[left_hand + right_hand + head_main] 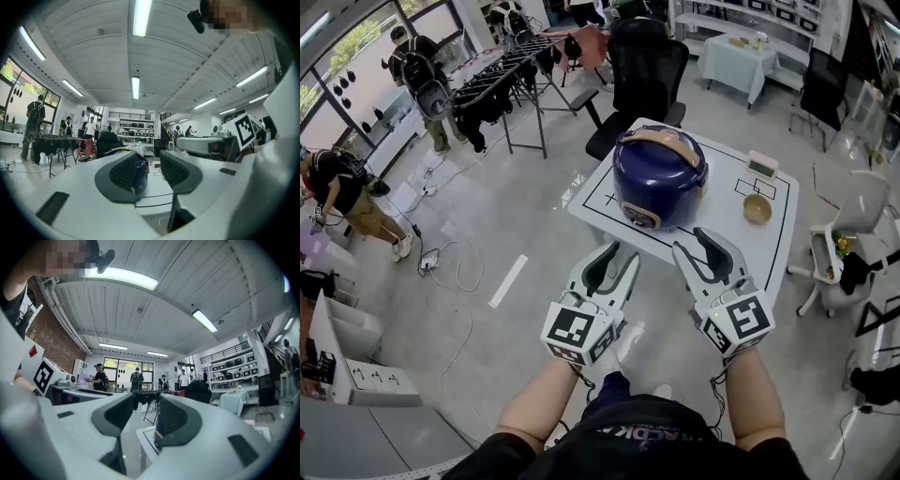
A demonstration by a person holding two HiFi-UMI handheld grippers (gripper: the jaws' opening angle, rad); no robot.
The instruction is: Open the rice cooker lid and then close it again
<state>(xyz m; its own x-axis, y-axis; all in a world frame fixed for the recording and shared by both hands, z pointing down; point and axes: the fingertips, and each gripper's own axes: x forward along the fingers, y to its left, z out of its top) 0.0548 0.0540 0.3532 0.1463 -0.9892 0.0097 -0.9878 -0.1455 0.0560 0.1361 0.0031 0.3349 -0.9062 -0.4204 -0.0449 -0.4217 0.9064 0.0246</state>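
We stand before a white table (773,246) ruled with black tape outlines, which seem meant to fix where each thing sits. The rice cooker (659,178), dark blue, stands inside the big outline on the table's near-left part with its control panel (639,217) turned toward us, so the latch side is probably within easy reach. Its lid is down, with the tan carry handle (662,141) folded flat over it; we judge the opening not yet begun.

The left gripper (620,253) and right gripper (697,246) are held level, side by side, short of the table edge and apart from the cooker. Both have their jaws parted with nothing between them, which looks like a ready stance. The left gripper view looks straight at the cooker beyond its jaws.

A small tan bowl (757,208) and a little box (762,165) sit to the right, near taped squares and away from the lid's swing.

We can read no brand on the cooker, since the panel is too small. The gripper cubes carry only square markers, and the print on our dark shirt is cut off.
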